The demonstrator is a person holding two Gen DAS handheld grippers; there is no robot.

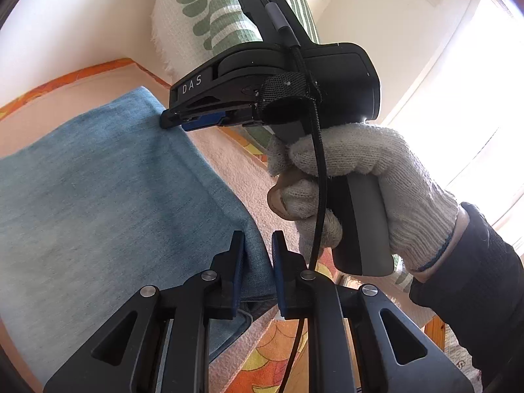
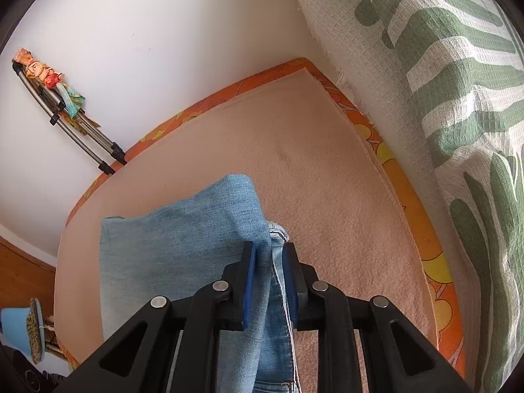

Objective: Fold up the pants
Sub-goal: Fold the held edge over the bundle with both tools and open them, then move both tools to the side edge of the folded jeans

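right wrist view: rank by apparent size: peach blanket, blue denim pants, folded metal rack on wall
1. Peach fleece blanket, largest.
2. Blue denim pants; nearer the camera, so inflated.
3. Folded metal rack against the wall, smallest; farthest away.

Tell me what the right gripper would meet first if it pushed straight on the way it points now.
The right gripper would most likely meet the blue denim pants first: their folded edge already lies between its parted fingers. Beyond that lies the peach blanket; depth is hard to judge.
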